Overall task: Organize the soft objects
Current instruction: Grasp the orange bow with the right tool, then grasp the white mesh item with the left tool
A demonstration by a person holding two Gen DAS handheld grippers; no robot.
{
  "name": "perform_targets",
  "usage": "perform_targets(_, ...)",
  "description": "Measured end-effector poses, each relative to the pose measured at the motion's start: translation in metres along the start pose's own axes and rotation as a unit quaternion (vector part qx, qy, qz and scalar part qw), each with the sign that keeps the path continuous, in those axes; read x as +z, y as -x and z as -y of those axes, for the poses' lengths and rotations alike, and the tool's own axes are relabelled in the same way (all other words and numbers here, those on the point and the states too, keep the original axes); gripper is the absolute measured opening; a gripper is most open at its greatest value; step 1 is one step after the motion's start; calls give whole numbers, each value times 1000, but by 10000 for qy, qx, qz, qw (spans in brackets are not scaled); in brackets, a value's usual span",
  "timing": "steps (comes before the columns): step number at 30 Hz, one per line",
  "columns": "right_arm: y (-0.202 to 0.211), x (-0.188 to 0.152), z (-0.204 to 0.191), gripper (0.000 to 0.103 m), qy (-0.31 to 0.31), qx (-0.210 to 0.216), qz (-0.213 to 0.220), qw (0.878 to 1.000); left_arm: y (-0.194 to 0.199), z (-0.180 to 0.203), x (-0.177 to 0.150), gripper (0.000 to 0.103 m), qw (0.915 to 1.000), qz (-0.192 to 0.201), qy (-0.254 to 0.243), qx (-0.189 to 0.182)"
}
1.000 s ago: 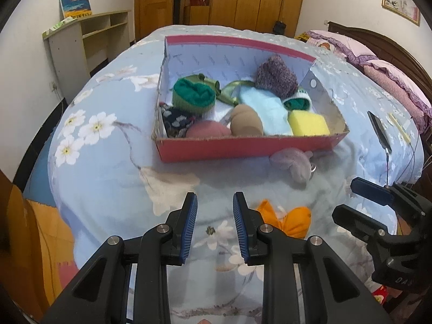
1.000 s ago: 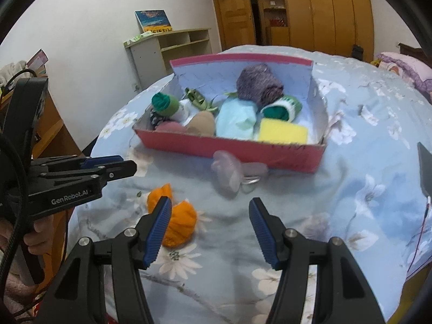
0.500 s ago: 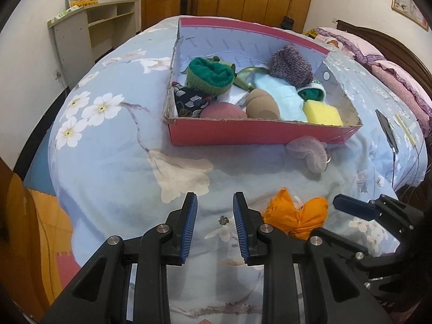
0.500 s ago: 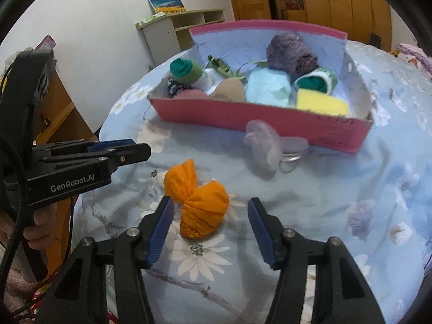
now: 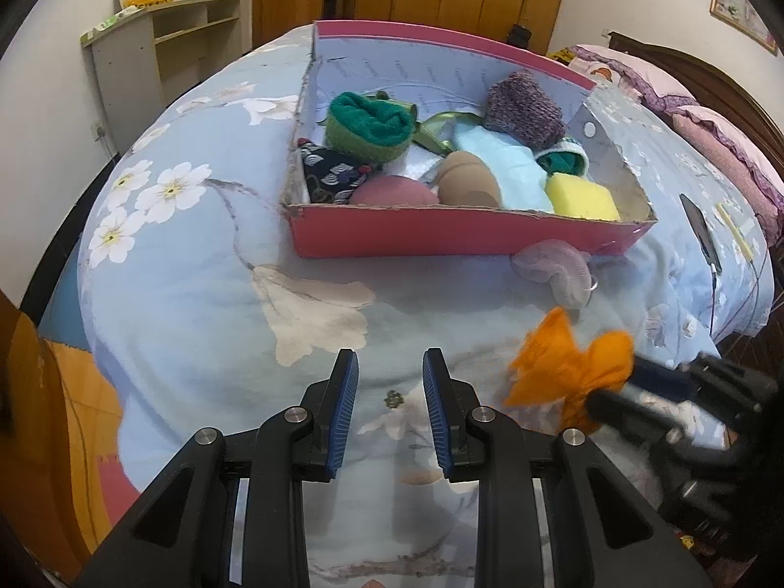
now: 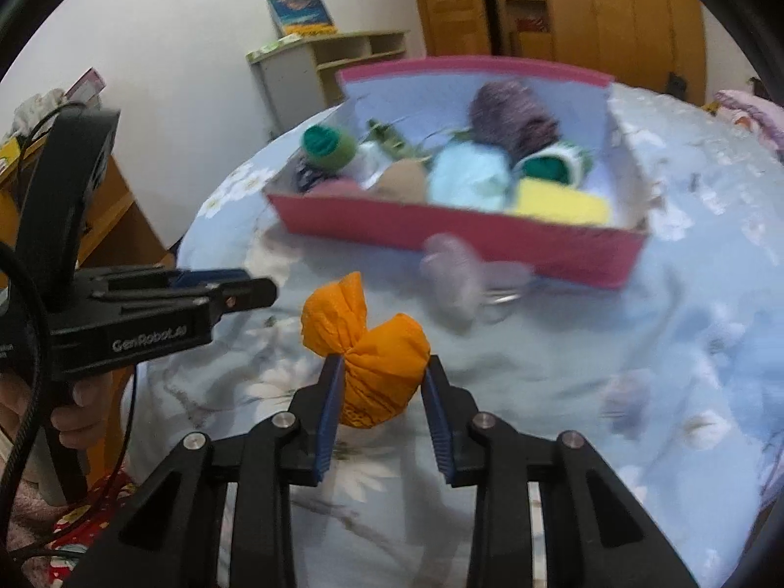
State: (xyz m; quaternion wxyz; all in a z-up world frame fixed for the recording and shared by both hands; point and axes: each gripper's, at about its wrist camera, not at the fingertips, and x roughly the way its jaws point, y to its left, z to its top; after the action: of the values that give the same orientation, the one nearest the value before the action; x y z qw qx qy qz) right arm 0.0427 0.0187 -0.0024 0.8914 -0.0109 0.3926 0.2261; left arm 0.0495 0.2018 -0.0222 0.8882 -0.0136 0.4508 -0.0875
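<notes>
An orange cloth bundle [image 6: 387,357] sits between the fingers of my right gripper [image 6: 384,365], which is shut on it just above the flowered bedspread. In the left wrist view the same bundle [image 5: 573,367] shows at the lower right, blurred. Beyond it stands a red box [image 5: 441,237] holding several soft items: a green rolled sock [image 5: 367,125], a purple knit piece [image 5: 524,108], a light blue cloth [image 5: 504,166] and a yellow sponge [image 5: 580,196]. A pale purple pouch [image 5: 558,264] lies against the box's front wall. My left gripper [image 5: 387,382] is open over the bedspread, holding nothing.
A dark phone [image 5: 700,230] with a cable lies on the bed at the right. Pink pillows [image 5: 720,132] and a headboard are beyond it. A grey shelf unit [image 5: 161,49] stands at the far left wall. The bed's edge drops off on the left.
My right gripper moved forward onto the orange bundle and shut on it, raising it off the bedspread. My left gripper drew closer to the red box, still open.
</notes>
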Motion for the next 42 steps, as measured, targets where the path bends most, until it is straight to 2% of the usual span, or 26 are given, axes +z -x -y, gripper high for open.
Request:
perform_targets(10,30,1,37,33,-281,-701,399,9963,-4,35,9,28,9985,49,-196,-505)
perform_targets(16,37,-4,52,33,-459,-847,476,9942,-8,65,22,28,9962,128,-433,-739)
perform_targets(22,42,-12,69,33,-718,-915,467,9921,-25,85,34,28,9952,73,-402,-890)
perform_targets(27,43,-19,77,33,-841,-890,487,9913,-40,97,37,28,9954,-12,-438,-853)
perform_targets(32,44,-21,83,33,-925,-832,542,9907,-53,107,39,28,9967,-77,-523,-622)
perform_targets(37,43,-23,86,33,-996,-789,562,9903,-60,108,38,28,9965,-135,-508,-646)
perform_targets(39,43,-24,87,33,-1027,-772,569,9901,-58,107,36,19,9965,-78,-533,-638)
perform_targets(42,42,-24,88,34,-1067,-741,582,9898,-56,106,36,12,9963,-18,-547,-663)
